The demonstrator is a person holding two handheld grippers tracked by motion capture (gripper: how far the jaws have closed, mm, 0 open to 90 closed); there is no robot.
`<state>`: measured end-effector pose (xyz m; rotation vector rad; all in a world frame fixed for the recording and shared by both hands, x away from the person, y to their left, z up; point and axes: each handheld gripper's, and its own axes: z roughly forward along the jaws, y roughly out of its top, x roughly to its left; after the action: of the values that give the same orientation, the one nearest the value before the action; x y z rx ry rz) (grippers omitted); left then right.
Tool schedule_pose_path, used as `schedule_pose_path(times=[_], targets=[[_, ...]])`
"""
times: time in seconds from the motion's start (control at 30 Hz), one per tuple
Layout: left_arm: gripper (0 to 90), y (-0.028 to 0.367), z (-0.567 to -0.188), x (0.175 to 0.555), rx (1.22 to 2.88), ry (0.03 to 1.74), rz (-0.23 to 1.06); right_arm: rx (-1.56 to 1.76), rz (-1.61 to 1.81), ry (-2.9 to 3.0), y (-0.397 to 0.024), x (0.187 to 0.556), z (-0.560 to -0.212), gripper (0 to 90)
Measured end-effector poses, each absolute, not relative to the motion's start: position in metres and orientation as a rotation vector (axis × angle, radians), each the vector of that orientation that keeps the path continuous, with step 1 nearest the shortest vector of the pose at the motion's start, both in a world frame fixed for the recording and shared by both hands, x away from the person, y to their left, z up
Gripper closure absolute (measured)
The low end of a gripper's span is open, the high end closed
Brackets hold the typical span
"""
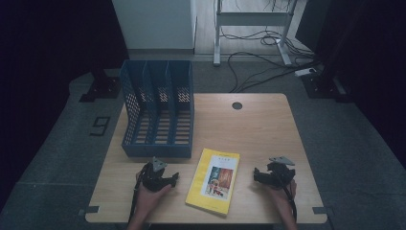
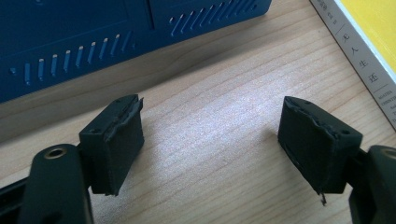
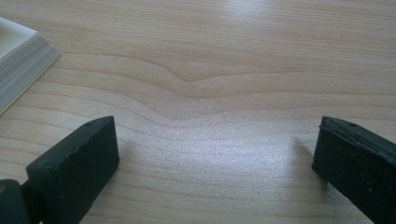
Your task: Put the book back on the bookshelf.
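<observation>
A yellow book (image 1: 213, 180) with a picture on its cover lies flat near the table's front edge, between my two grippers. My left gripper (image 1: 175, 177) rests low on the table just left of the book, held by a hand. Its jaws stand wide apart over bare wood, left gripper (image 2: 212, 133), with the book's spine (image 2: 362, 56) at the upper right. To the right of the book sits my right gripper (image 1: 256, 174), also open. The right gripper (image 3: 217, 149) has bare wood between its jaws, and the book's page edge (image 3: 21, 70) lies off to the left.
A blue three-slot file holder (image 1: 158, 112) stands on the table's left half, behind the left gripper; its perforated front wall (image 2: 93, 42) is close by. The wooden table (image 1: 258, 124) has a round cable hole (image 1: 237, 105) at the back. Cables lie on the floor beyond.
</observation>
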<state>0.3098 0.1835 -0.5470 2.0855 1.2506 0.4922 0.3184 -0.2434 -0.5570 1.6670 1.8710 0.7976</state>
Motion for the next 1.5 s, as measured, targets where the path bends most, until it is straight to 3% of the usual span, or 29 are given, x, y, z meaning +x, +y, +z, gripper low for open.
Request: schedule_pose_path(times=[0.8, 1.03, 1.27, 1.5], targets=[[22.0, 0.185, -0.547, 0.308, 2.086, 1.250, 0.495, 1.648, 0.816, 1.879, -0.242, 0.318, -0.556, 4.3], [22.6, 0.187, -0.547, 0.307, 2.087, 1.245, 0.490, 1.678, 0.819, 1.863, -0.243, 0.316, -0.553, 11.9], [24.0, 0.199, -0.538, 0.304, 1.978, 1.255, 0.440, 1.661, 0.949, 1.812, -0.241, 0.309, -0.537, 12.9], [26.3, 0.192, -0.523, 0.292, 1.916, 1.189, 0.485, 1.608, 1.009, 1.854, -0.223, 0.303, -0.530, 13.1]])
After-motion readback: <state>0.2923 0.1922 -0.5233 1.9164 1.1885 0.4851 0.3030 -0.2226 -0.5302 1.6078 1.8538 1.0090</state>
